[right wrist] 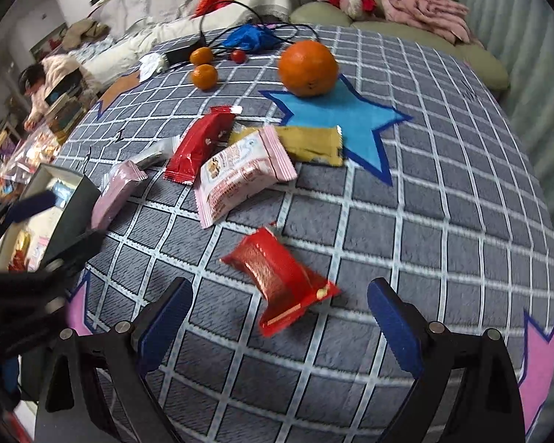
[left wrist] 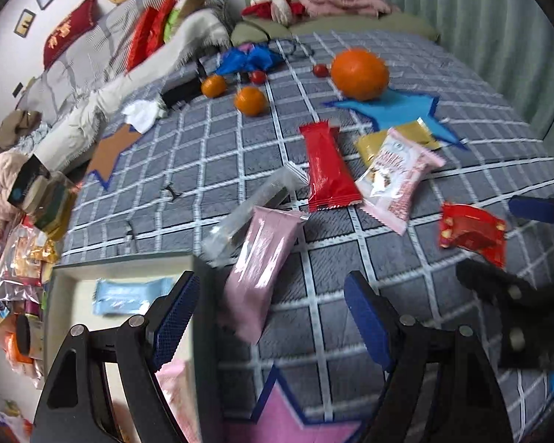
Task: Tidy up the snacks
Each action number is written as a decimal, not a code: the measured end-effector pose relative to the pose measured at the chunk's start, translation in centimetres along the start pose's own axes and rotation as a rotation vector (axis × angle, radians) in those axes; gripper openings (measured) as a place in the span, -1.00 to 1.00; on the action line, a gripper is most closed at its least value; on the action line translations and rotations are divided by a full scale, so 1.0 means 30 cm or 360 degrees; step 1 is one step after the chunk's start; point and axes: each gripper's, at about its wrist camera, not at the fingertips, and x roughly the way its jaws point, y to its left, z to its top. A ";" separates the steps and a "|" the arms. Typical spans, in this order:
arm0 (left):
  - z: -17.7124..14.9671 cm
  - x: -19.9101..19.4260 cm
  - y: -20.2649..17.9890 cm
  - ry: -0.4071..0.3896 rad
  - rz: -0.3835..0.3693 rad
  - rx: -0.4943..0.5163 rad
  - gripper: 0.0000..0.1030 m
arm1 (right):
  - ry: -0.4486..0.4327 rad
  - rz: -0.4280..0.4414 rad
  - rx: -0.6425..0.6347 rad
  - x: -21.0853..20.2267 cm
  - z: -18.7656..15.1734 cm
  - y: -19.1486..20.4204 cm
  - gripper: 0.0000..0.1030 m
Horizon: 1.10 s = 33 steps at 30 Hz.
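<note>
A: Two grippers, both with their fingers spread wide and nothing held. The left gripper (left wrist: pixel 269 317) hangs over the near left part of the checked bedspread (right wrist: pixel 443 229), its left finger above the box (left wrist: pixel 66 277) at the cover's near left edge. A pale blue packet (left wrist: pixel 129 295) lies inside that box.

B: And just right of the box?

A: A long pink packet (left wrist: pixel 262 258) lies between the left gripper's fingers, one end against the box wall. Touching its far end is a clear wrapped bar (left wrist: pixel 255 203). Next comes a long red packet (left wrist: pixel 328 170), then a pink-and-white snack pack (right wrist: pixel 240 173) which overlaps a gold packet (right wrist: pixel 314 144) behind it. The gold one reaches onto the blue star (right wrist: pixel 351 118).

B: Where is the right gripper (right wrist: pixel 280 317)?

A: Near the middle of the cover's front, with a small red snack (right wrist: pixel 280 280) lying flat between its spread fingers, untouched.

B: Anything toward the far edge?

A: Two small oranges (right wrist: pixel 203 66) on the far left, a large orange (right wrist: pixel 308 68) resting on the star's far point.
</note>
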 end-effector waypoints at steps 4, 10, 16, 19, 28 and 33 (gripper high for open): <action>0.019 0.080 -0.014 0.0090 0.0038 0.0006 0.61 | 0.0008 0.0035 -0.0104 0.040 0.015 0.014 0.87; 0.030 0.094 -0.011 0.0074 -0.0010 -0.0051 0.39 | -0.0001 -0.0001 -0.0115 0.075 0.014 0.010 0.37; -0.017 0.049 -0.033 0.0116 -0.0207 -0.0186 -0.48 | -0.0026 0.0043 -0.0077 0.032 -0.021 -0.033 -0.35; -0.099 -0.011 -0.097 0.0111 -0.0273 -0.0169 -0.48 | -0.0021 0.0045 -0.0044 -0.006 -0.082 -0.065 -0.35; -0.299 -0.170 -0.203 0.0000 -0.0158 -0.0171 0.67 | 0.0034 0.0053 0.0060 -0.135 -0.318 -0.153 -0.33; -0.291 -0.124 -0.189 0.0035 -0.0125 -0.0201 0.69 | -0.0026 -0.0037 0.0051 -0.160 -0.336 -0.157 0.81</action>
